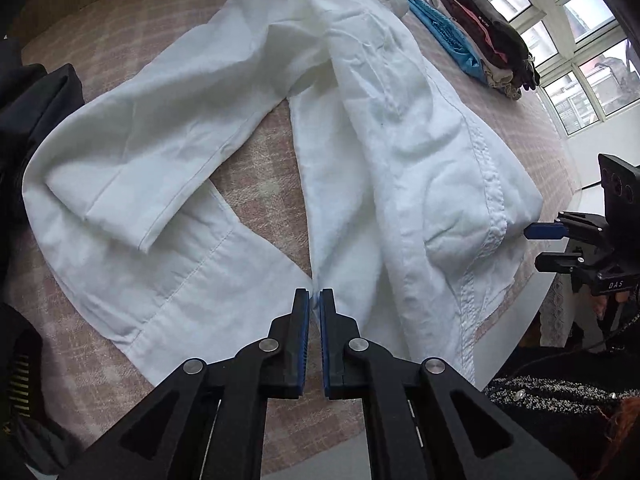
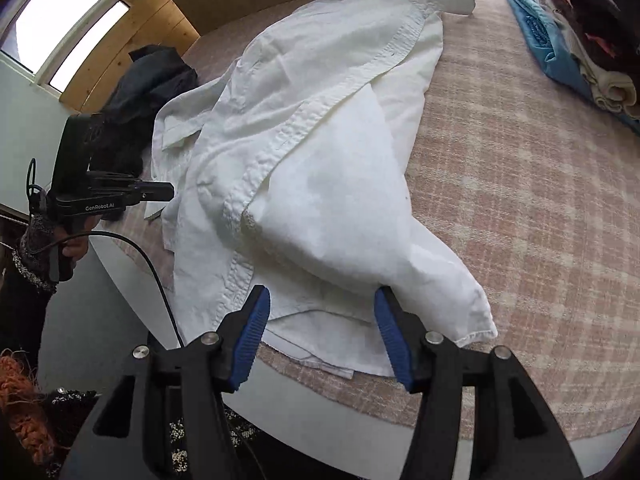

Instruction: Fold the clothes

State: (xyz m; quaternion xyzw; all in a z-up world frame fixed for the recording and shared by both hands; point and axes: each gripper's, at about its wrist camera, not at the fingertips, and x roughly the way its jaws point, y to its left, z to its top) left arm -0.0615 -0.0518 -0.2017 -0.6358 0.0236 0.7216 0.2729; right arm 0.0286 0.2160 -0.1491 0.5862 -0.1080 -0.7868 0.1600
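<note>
A white shirt [image 1: 400, 140] lies spread and creased on the pink plaid tablecloth [image 1: 260, 184], one sleeve folded across at the left. My left gripper [image 1: 315, 294] is shut on the shirt's near hem, with a sliver of white cloth between its blue pads. In the right wrist view the same left gripper [image 2: 170, 192] meets the edge of the shirt [image 2: 320, 160] at the left. My right gripper [image 2: 322, 294] stands wide open, its fingers straddling a raised fold of the shirt near the table edge. From the left wrist view the right gripper [image 1: 534, 247] is open beside that fold.
A stack of folded clothes [image 1: 480, 32] sits at the far right of the table, blue at the bottom [image 2: 580, 40]. A dark garment [image 1: 36, 112] lies at the left side [image 2: 148, 92]. The table's rounded edge [image 2: 360, 420] runs close below the grippers. Windows stand behind.
</note>
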